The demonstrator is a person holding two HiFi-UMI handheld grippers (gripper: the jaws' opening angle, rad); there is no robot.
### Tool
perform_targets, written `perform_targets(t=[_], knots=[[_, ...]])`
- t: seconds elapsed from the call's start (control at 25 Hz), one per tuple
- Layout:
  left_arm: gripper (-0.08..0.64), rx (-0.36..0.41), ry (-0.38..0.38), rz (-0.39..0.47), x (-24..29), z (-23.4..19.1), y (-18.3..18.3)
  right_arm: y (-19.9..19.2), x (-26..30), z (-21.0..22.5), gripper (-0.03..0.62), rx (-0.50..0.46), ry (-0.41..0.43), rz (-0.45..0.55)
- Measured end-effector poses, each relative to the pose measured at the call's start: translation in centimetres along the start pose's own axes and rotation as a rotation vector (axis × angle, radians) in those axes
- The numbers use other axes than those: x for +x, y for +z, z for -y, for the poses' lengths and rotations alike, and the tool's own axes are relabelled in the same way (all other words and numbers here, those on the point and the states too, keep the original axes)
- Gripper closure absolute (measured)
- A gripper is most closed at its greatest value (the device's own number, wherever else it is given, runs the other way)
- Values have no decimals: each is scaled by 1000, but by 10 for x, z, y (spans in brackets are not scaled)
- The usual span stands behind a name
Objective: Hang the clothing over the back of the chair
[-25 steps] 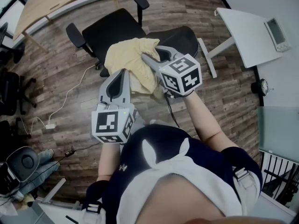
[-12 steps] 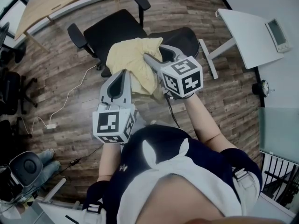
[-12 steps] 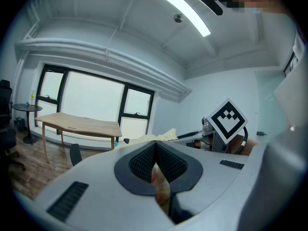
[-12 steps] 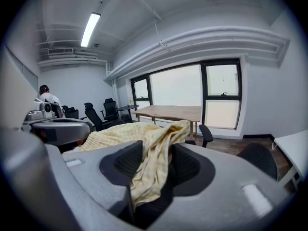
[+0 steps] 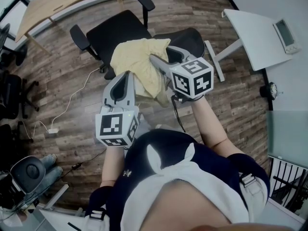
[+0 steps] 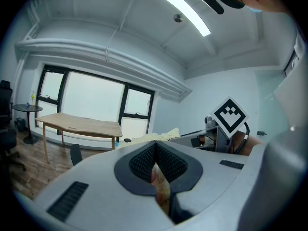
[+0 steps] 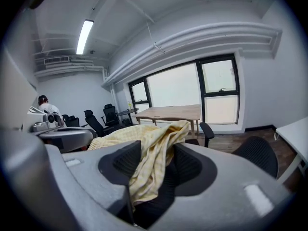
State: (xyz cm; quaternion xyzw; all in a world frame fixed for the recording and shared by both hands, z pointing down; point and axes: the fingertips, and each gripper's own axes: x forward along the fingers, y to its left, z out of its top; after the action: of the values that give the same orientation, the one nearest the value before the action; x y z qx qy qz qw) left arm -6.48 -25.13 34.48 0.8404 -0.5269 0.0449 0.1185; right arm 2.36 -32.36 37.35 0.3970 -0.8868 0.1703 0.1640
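A pale yellow piece of clothing [image 5: 137,64] lies draped over the back of a black office chair [image 5: 115,30], hanging down on the near side. My left gripper [image 5: 126,77] is at the cloth's lower near edge. In the left gripper view its jaws [image 6: 155,150] are shut on a fold of the clothing [image 6: 162,190]. My right gripper [image 5: 161,56] is at the cloth's right side, its jaws opening. In the right gripper view the clothing [image 7: 144,138] hangs loosely between the parted pads of that gripper [image 7: 158,163], which do not press on it.
A wooden desk [image 5: 62,1] stands beyond the chair. A white table [image 5: 255,32] with a small device [image 5: 285,35] is at the right. A white cable [image 5: 72,97] runs across the wood floor at the left, near other dark chairs [image 5: 9,95].
The right gripper's jaws have spread apart and let go of the cloth, and that gripper has shifted slightly right. The left gripper and the clothing have stayed put.
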Motion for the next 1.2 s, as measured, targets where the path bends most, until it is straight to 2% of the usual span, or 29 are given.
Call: perform_targets(t=[0.28, 0.56, 1.12, 1.16, 1.2], knots=[[555, -1, 2, 1, 0, -1, -1, -2, -8, 3, 382, 101, 74, -1], [555, 2, 5, -1, 0, -2, -2, -7, -17, 8, 382, 164, 82, 10], [555, 20, 20, 2, -4, -2, 1, -4, -44, -8, 396, 132, 70, 64], [555, 20, 21, 4, -5, -2, 2, -3, -47, -9, 444, 126, 65, 79], [555, 21, 20, 6, -5, -1, 3, -1, -49, -11, 465, 121, 59, 99]])
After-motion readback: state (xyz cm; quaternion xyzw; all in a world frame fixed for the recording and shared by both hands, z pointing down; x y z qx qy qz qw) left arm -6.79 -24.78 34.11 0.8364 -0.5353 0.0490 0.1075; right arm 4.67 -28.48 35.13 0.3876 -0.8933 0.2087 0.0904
